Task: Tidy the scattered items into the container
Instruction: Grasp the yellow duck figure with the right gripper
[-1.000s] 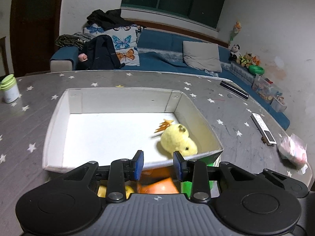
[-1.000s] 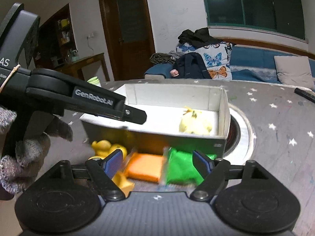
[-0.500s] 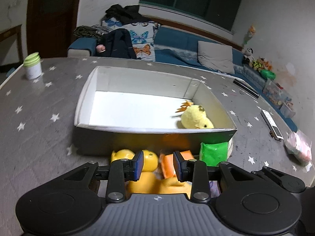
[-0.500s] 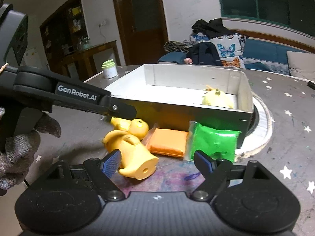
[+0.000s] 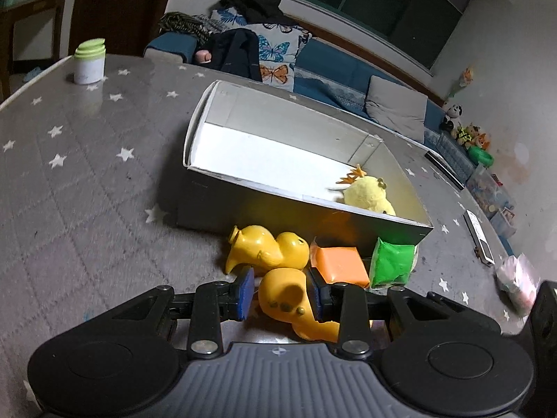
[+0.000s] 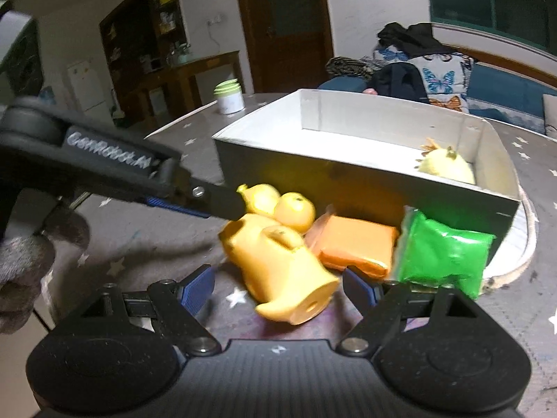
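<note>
The left claw point(image 5: 278, 292) brackets the nearer yellow duck point(image 5: 289, 296), seemingly not clenched; only the right wrist view shows the duck's holed base. The right claw point(image 6: 278, 287) gapes. The box point(image 5: 278, 193) stands just behind.

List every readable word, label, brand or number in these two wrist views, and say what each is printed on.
"GenRobot.AI": white lettering, blurred but legible, on the side of the left gripper in the right wrist view.
White jar with the green lid: faint mark on its front, too blurred to read.
Remote control on the table's right edge: any markings too small to read.
Nothing else carries readable text.
</note>
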{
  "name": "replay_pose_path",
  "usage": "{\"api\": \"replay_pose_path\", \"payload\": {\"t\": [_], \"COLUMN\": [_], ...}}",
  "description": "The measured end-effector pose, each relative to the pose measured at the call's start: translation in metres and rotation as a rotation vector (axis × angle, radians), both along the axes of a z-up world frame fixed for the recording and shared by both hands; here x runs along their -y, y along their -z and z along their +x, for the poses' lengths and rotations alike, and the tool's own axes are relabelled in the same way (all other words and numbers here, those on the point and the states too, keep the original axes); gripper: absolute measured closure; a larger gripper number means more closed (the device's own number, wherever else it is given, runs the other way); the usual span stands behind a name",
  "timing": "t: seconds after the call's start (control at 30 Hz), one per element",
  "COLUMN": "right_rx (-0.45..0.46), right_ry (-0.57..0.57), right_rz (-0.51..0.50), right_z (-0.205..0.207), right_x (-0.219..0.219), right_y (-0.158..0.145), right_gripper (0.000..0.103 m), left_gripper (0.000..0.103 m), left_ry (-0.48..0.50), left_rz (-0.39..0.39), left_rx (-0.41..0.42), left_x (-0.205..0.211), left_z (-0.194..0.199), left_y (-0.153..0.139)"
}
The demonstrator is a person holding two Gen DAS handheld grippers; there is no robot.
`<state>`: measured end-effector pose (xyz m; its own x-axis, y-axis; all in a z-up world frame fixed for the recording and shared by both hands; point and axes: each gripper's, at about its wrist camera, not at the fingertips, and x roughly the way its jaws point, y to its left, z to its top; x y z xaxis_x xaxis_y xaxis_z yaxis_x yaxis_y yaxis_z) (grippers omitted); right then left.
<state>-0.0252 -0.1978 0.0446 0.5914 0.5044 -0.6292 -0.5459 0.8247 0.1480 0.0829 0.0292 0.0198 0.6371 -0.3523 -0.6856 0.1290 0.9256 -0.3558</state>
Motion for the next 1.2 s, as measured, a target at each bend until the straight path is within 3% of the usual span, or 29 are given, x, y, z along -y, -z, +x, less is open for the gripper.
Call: {"api": "replay_pose_path", "payload": {"t": [0.4,0.8,1.2], "right_rx": [0.006,-0.016,-0.038], "right_ry": [-0.028,-0.004,0.012], "right_rz": [-0.012,-0.045,-0.064], "right_z": [-0.014,0.006,0.01], "right_x": [-0.005,-0.012,-0.013], "right_y": [-0.009,-0.002,0.003], "right_gripper": [0.022,0.045,0.05], "left_gripper": [0.067,0.065,0.062], "left_ry": [-0.012,-0.039,-0.068], "left_rz": [-0.066,-0.127,-0.134], "left_rx": [-0.046,-0.092,-0.097], "left_x": [-0.005,-0.004,-0.001], "left_z": [0.008,0.017,0.018], "left_y": [0.009,0.016,0.018]}}
